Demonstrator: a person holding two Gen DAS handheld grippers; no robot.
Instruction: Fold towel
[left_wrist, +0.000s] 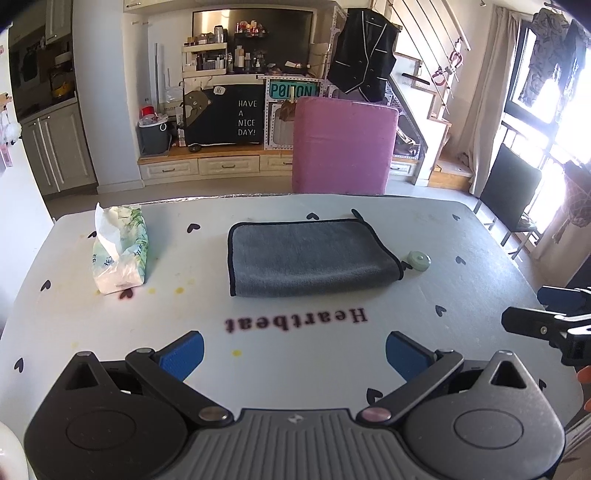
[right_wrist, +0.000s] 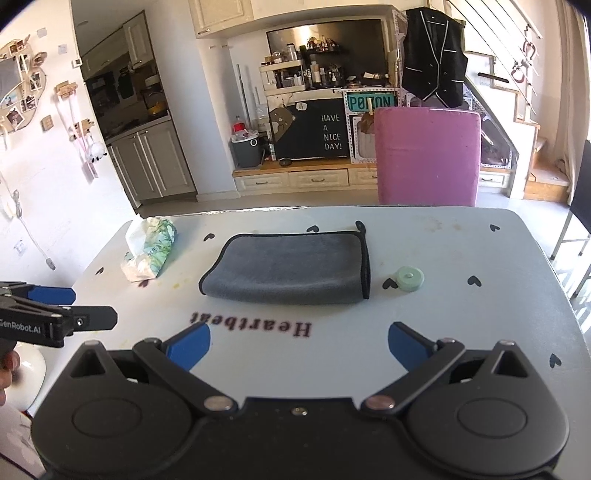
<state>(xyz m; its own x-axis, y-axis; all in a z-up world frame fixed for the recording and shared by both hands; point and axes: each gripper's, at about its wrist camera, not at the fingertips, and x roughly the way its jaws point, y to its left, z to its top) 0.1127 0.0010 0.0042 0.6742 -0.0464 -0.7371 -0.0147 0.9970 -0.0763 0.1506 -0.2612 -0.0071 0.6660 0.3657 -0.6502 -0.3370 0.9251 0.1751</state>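
Observation:
A grey towel with black trim (left_wrist: 312, 256) lies folded flat in the middle of the white table (left_wrist: 295, 332), its fold toward me; it also shows in the right wrist view (right_wrist: 291, 267). My left gripper (left_wrist: 294, 350) is open and empty, above the table in front of the towel. My right gripper (right_wrist: 299, 345) is open and empty, also in front of the towel. Each gripper shows at the edge of the other's view: the right one (left_wrist: 546, 314), the left one (right_wrist: 62, 306).
A tissue pack (left_wrist: 120, 251) lies left of the towel. A small pale green round thing (left_wrist: 419, 261) sits just right of it. A pink chair (left_wrist: 343, 147) stands behind the table's far edge, a dark chair (left_wrist: 509, 188) at the right.

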